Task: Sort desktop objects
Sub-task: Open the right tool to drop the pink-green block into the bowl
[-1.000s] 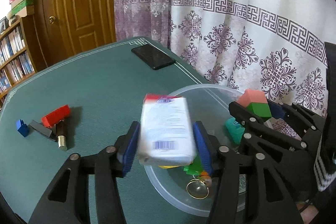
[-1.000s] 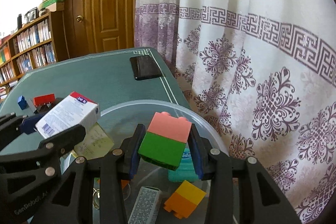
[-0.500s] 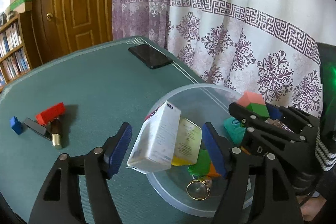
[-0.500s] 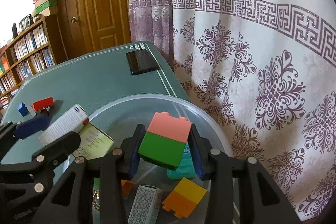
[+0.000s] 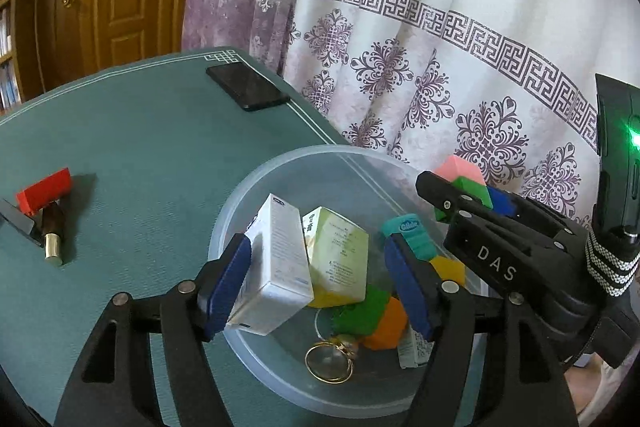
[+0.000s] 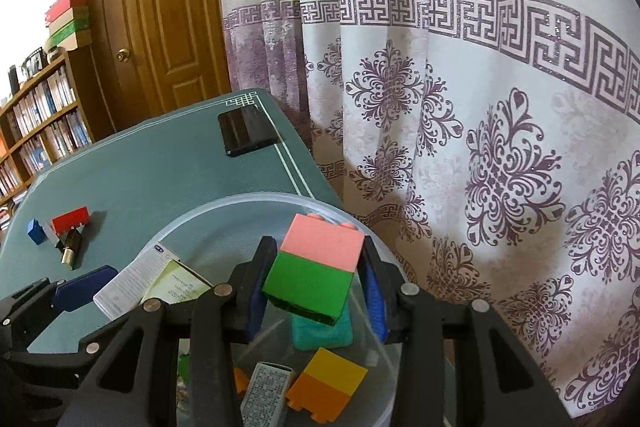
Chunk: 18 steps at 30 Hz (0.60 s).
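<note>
My left gripper (image 5: 320, 287) has just been opening, its fingers now wide so the white box (image 5: 276, 267) tips free into the clear bowl (image 5: 280, 167), leaning on the left pad. My right gripper (image 6: 316, 283) pinches the pink-and-green block (image 6: 316, 267) above that bowl, ready to drop (I judge). Under the box, the bowl's contents are partly hidden; the red block (image 5: 44, 190) waits on the table (image 5: 160, 155).

The table (image 5: 132, 155) wears a green cloth with a white border line. A black phone (image 5: 247, 86) lies near its far corner. A clear plastic bowl (image 5: 240, 215) stands at the near edge. A red block (image 5: 44, 190), a lipstick (image 5: 54, 239) and a blue block (image 6: 35, 230) cluster at the left.
</note>
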Motion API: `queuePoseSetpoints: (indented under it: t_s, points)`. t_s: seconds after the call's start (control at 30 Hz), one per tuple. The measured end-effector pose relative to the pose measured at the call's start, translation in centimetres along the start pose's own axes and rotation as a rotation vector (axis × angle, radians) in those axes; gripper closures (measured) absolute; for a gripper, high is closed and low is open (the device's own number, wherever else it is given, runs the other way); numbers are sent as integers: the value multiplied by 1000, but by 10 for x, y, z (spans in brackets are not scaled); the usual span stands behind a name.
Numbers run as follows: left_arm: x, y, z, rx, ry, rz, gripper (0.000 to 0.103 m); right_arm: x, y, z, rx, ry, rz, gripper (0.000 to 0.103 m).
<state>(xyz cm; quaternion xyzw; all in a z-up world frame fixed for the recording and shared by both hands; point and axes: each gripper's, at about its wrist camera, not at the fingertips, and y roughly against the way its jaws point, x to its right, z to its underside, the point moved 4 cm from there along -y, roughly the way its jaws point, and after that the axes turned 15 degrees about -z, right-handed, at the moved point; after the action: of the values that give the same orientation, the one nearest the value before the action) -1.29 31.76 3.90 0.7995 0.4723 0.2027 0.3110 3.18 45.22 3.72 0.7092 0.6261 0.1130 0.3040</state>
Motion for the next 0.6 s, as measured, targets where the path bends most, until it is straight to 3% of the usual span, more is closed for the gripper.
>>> queuePoseSetpoints:
  t_s: [0.3, 0.6]
  points:
    - [-8, 5, -1, -6, 49, 55, 30, -1, 0, 0, -1, 4, 0, 57]
    - [-19, 21, -4, 47, 71, 16, 30, -5, -1, 3, -10, 7, -10, 57]
